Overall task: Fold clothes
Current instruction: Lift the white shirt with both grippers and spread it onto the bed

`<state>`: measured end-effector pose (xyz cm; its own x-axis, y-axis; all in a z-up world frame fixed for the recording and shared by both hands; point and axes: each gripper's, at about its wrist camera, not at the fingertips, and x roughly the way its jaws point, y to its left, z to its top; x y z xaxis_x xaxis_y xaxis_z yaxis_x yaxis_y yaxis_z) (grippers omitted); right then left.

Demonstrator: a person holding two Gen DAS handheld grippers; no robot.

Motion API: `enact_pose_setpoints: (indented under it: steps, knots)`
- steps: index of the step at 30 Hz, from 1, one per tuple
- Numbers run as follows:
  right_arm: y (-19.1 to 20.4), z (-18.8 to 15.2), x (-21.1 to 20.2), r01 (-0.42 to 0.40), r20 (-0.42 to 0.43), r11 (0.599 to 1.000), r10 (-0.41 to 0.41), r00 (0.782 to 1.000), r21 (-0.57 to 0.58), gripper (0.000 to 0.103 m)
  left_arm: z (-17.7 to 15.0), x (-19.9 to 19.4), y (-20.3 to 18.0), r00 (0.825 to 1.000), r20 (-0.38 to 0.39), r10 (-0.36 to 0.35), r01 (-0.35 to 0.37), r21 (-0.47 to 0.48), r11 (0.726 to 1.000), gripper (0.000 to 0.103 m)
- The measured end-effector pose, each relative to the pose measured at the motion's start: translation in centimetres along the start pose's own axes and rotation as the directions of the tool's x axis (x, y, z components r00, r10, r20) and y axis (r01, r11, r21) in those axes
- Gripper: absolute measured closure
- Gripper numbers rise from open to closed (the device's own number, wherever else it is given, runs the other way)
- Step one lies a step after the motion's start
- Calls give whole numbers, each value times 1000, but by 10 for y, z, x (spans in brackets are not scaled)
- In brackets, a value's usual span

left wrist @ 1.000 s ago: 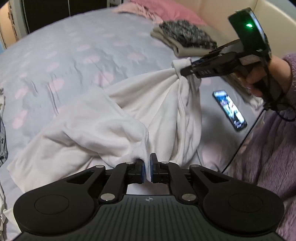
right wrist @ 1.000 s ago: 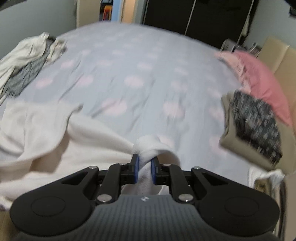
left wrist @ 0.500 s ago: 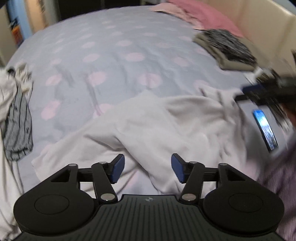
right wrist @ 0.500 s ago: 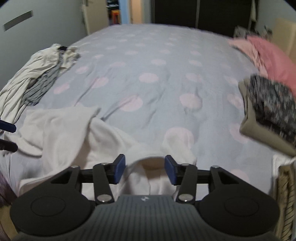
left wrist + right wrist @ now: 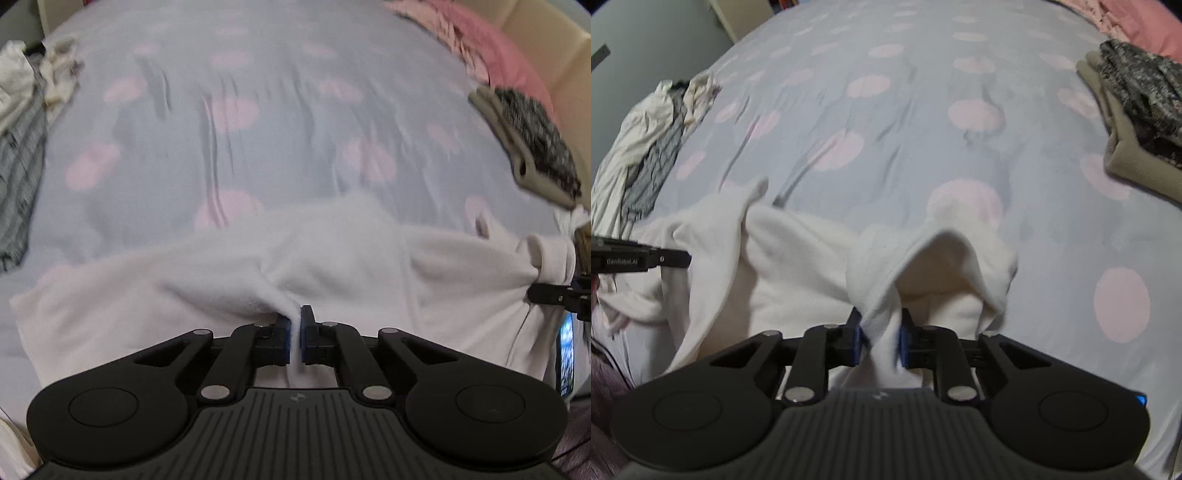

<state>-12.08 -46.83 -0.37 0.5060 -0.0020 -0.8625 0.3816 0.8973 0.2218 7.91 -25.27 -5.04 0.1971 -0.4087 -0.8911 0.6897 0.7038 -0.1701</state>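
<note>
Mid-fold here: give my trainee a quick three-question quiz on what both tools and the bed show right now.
1. True or false: the left tool is shut on the white garment.
2. Which lies nearest the right tool?
A. the folded stack
B. the unfolded pile
C. the white garment
3. Fill in: the bedsheet is grey with pink ____.

Key:
1. True; a thin fold sits between its pads.
2. C; it is clamped on a bunched fold of it. Both tools have just been closing on the fabric.
3. Dots.
</note>
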Motion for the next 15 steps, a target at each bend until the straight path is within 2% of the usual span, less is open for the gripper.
enact_pose_setpoints:
  steps: [2,4,7,9,10,12,14,15]
  knots:
    - [0,9,-9,8,42,1000,-8,999,3,84,11,-24,2,995,97,1,1,-19,1000,100]
    - [2,22,-22,20,108,1000,-19,994,-2,85,23,-52,4,979,202,-3,13,-48,999,100]
    - [7,45,-49,32,235,999,-30,972,-6,85,37,-108,9,928,373,-7,38,-75,996,100]
    - [9,60,-70,29,334,1000,-27,942,1,85,40,-148,13,882,472,-18,65,-83,994,100]
    - [10,65,-82,25,387,1000,-27,922,8,85,42,-167,15,855,518,-22,78,-86,993,100]
    - [10,74,-104,18,488,1000,-26,873,21,85,43,-197,16,817,575,-31,88,-72,994,100]
    - [10,77,-125,7,571,1000,-19,821,24,85,45,-216,15,799,600,-51,99,-47,994,101]
    - [9,76,-130,5,579,1000,-15,815,18,85,43,-221,13,802,594,-57,97,-36,995,100]
